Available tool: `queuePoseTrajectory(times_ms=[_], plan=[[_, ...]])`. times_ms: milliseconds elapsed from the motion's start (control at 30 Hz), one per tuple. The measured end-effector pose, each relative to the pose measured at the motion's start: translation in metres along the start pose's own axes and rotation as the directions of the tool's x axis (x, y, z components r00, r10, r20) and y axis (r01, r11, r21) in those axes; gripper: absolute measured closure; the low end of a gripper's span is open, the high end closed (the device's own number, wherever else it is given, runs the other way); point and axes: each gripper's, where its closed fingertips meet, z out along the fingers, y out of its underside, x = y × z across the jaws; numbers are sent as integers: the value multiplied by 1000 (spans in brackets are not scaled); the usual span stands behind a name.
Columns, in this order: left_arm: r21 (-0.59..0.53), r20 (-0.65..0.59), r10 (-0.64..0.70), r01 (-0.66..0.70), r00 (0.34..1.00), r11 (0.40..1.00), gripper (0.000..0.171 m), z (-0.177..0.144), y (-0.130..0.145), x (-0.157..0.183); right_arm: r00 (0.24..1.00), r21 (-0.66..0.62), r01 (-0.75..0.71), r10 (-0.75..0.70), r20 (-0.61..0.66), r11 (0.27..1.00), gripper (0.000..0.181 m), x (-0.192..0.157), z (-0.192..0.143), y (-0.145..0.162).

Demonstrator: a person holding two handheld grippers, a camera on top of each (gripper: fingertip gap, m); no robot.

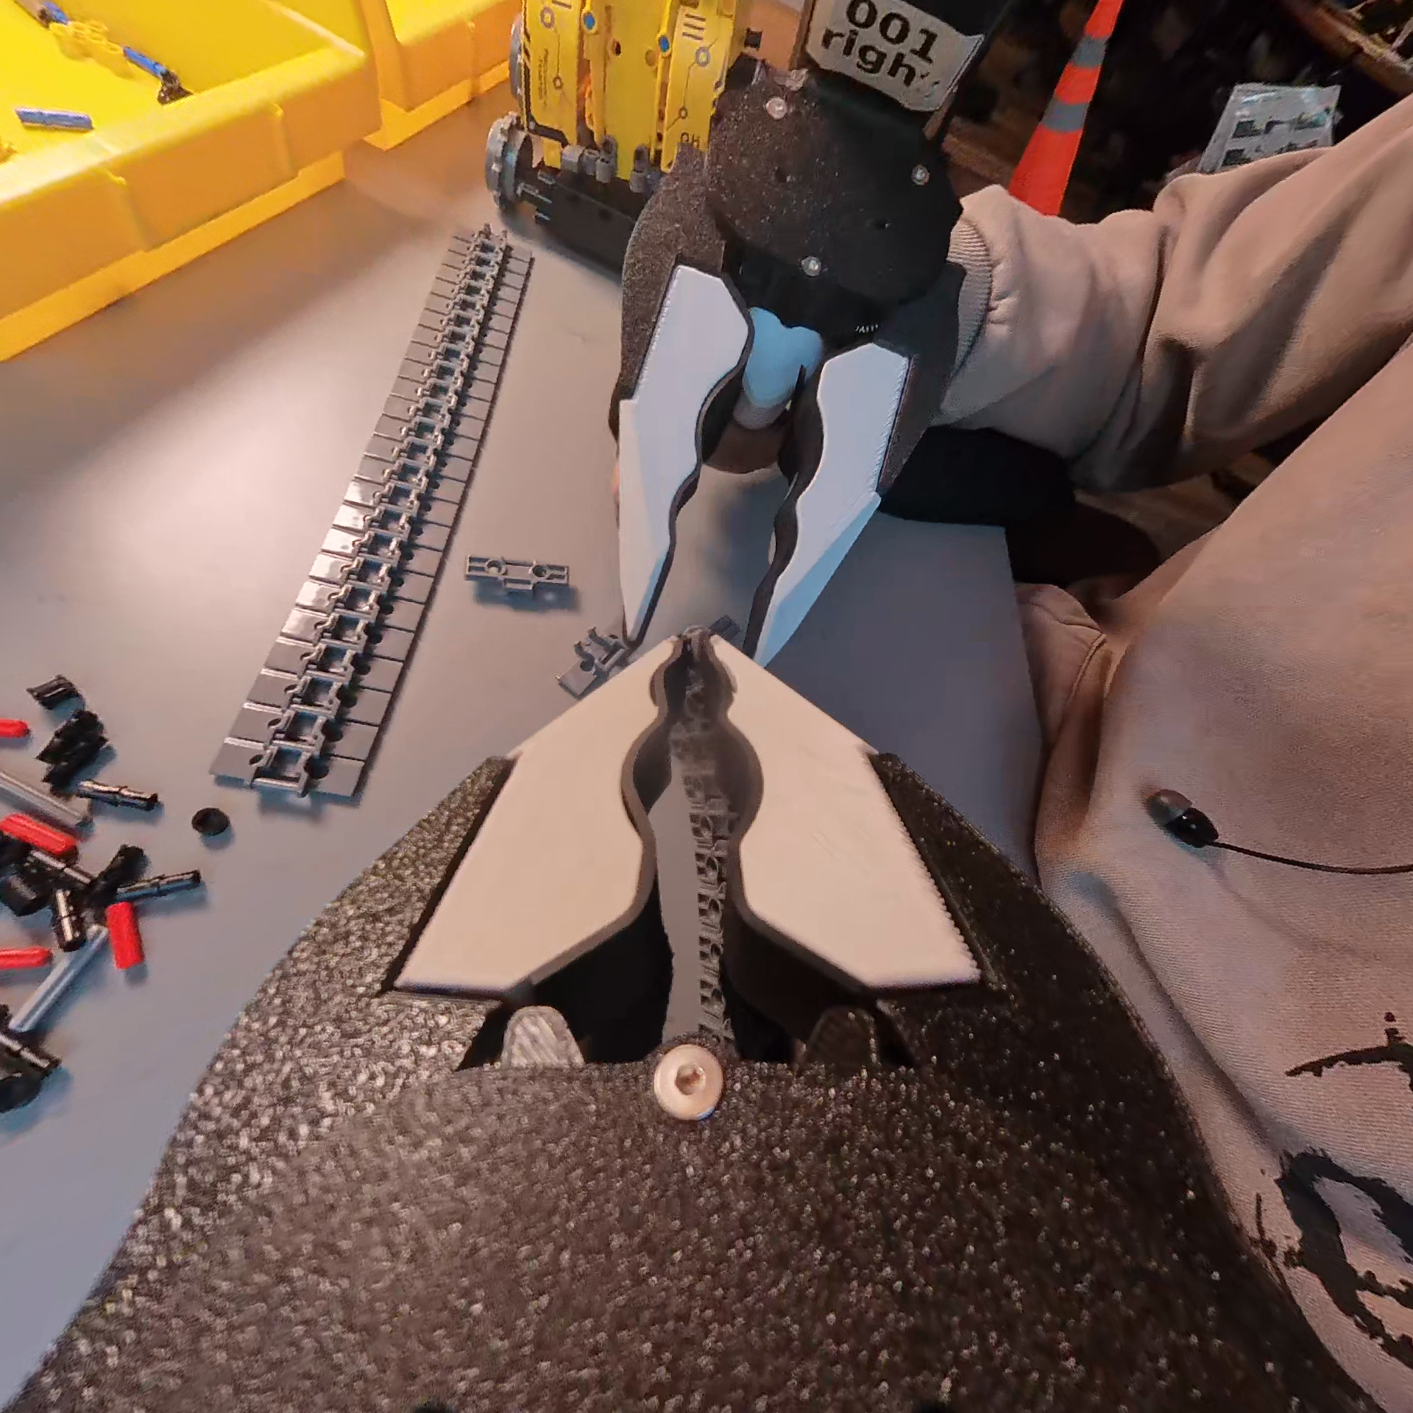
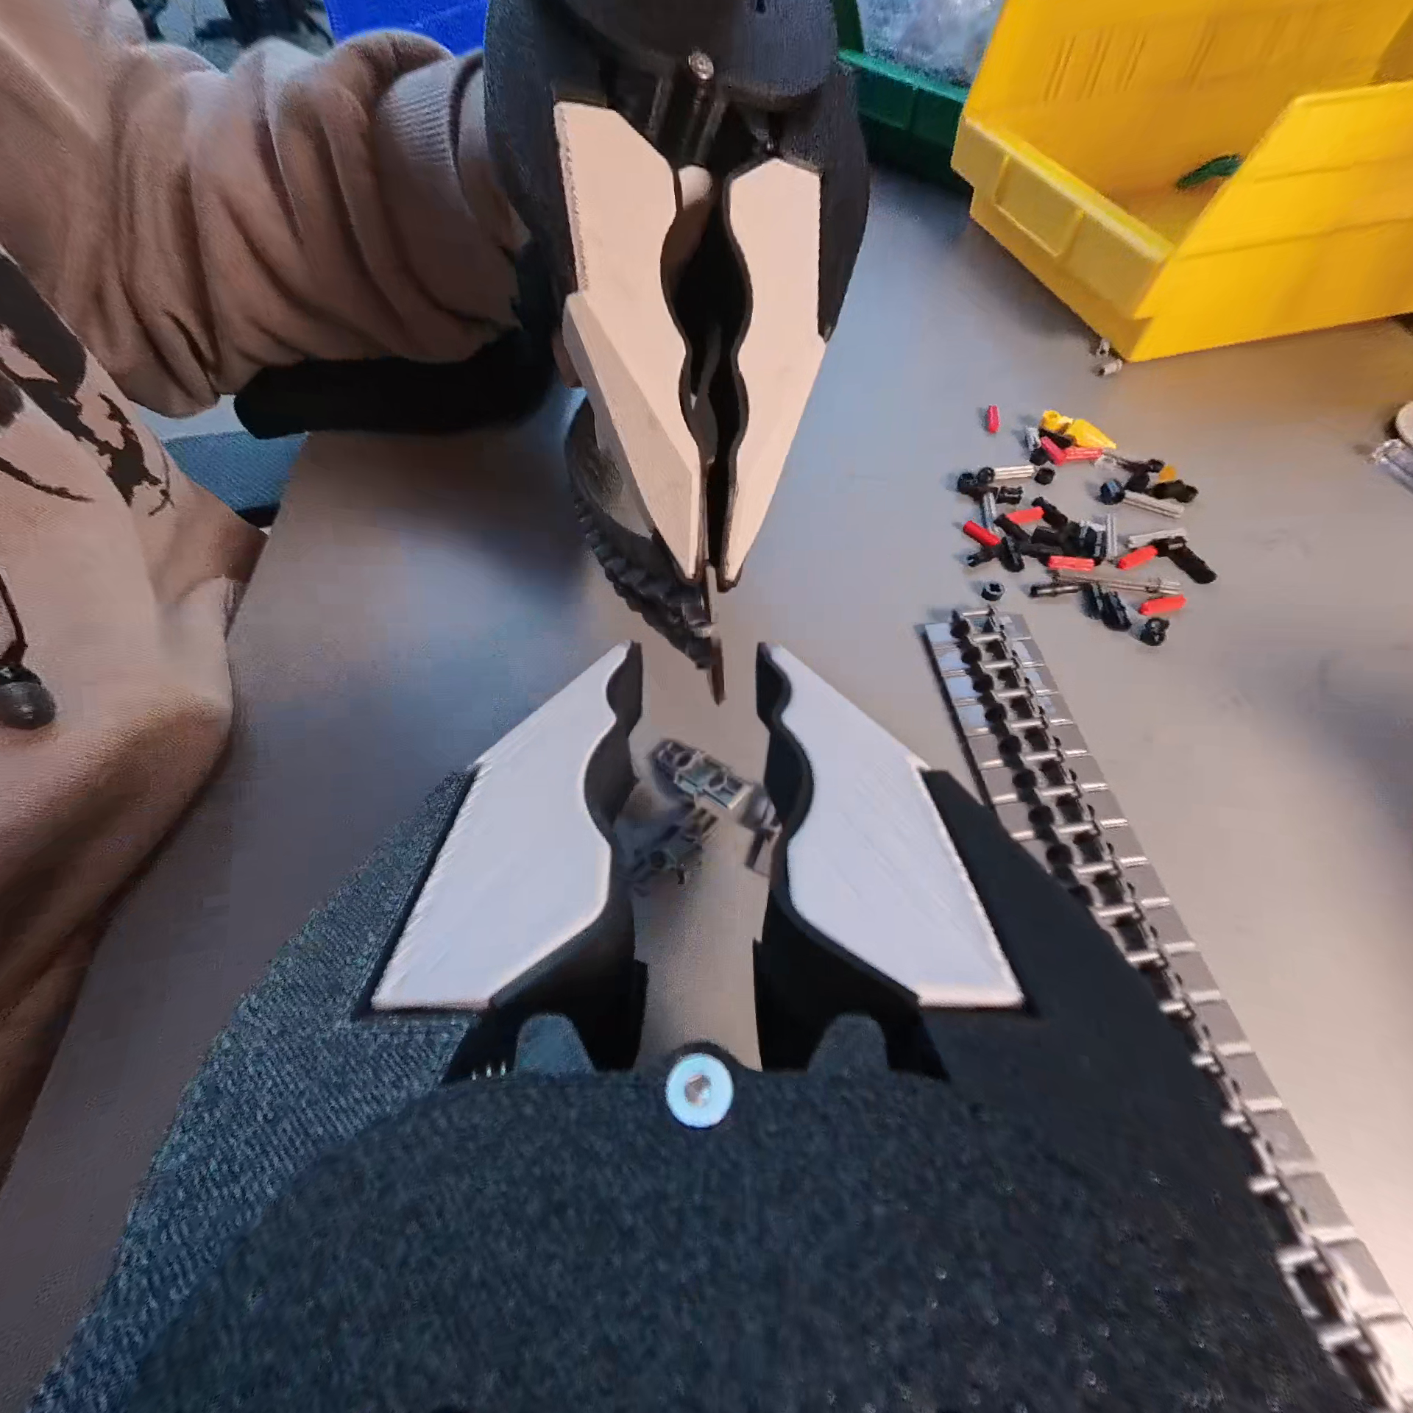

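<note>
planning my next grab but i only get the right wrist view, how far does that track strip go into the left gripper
observer: The track strip runs the whole way between the left gripper fingers, back to their base.
operator: ok whats behind my gripper
observer: A yellow model vehicle stands right behind the right gripper.
operator: anything else back there
observer: An orange cone stands farther back, off to the vehicle's side.

Left gripper: body was rough, speckled black plastic; finger plates matt pale grey with fine print lines. Grey track strip to its left was smooth, slightly glossy plastic. Table matt grey. Sleeve beyond the tips, soft tan cloth.
</note>
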Motion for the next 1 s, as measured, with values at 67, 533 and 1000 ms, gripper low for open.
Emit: queuePoseTrajectory(times_ms=[67,533,1000], plan=[[-9,2,13,-13,1000,1000,169,2,1,2,1000,14,26,-26,1,1000,175,-2,3,-4],[-76,35,54,-51,998,996,167,-3,12,9,969,62,-210,199,146,976,176,-12,-1,-10],[-152,17,75,-72,997,986,168,0,27,9,972,30,-196,190,140,980,169,-16,4,-3]])
